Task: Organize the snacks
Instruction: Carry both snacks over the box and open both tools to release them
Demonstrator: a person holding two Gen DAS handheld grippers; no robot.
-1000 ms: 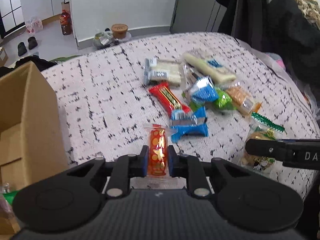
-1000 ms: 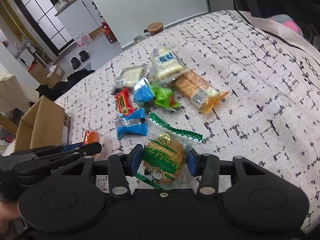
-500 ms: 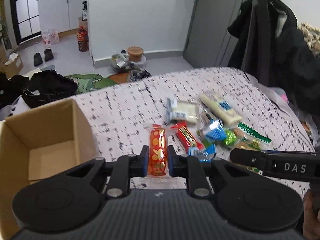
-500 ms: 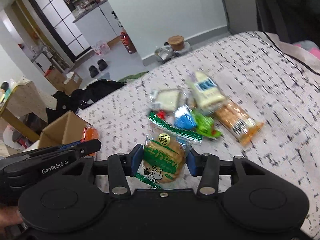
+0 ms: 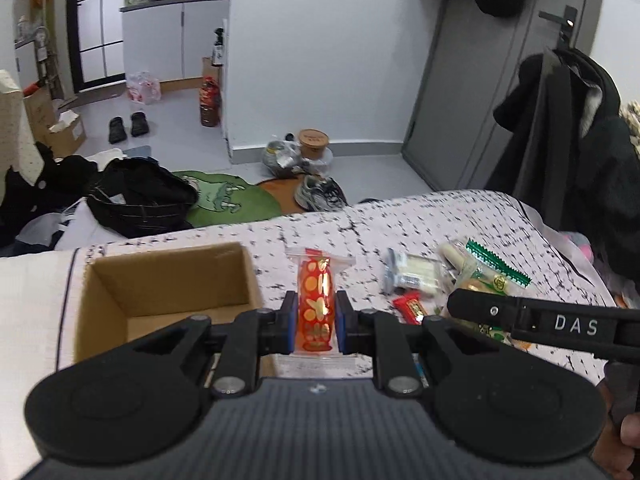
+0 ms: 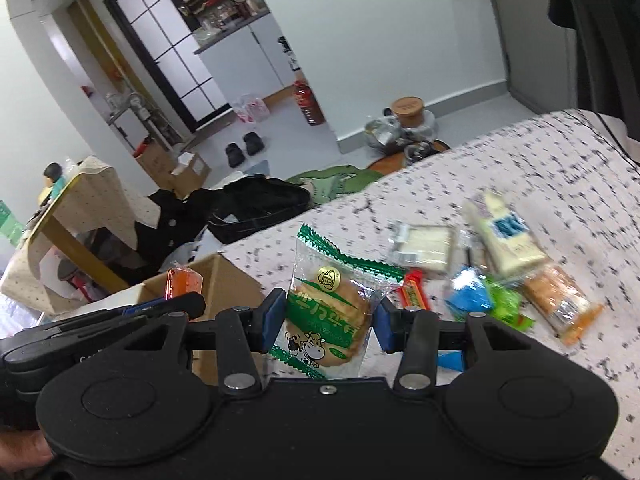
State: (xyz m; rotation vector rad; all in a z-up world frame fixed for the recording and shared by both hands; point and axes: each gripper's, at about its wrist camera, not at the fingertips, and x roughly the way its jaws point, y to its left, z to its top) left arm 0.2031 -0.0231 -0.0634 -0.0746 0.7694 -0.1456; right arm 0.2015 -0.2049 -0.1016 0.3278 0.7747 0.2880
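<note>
The left claw is clamping, pads fully together on it, a slim red sachet printed with gold shapes and sealed in clear film, whose long axis is running straight ahead along the fingers. The right claw is gripping, at a moderate width, a round biscuit in a clear packet with green zigzag edges and a cartoon cow, standing upright between the blue pads.

Just beyond and to the left of the left claw, the open brown cardboard box is sitting on the bed's speckled white cover (its inside looks bare in what shows). The left claw is clearly the nearer of the two; from the right claw's view the box is lying further left, past the other tool, so the biscuit would have to cross over.

Further out to the right, the remaining snacks are lying in a loose heap on the cover, well apart from the box.
</note>
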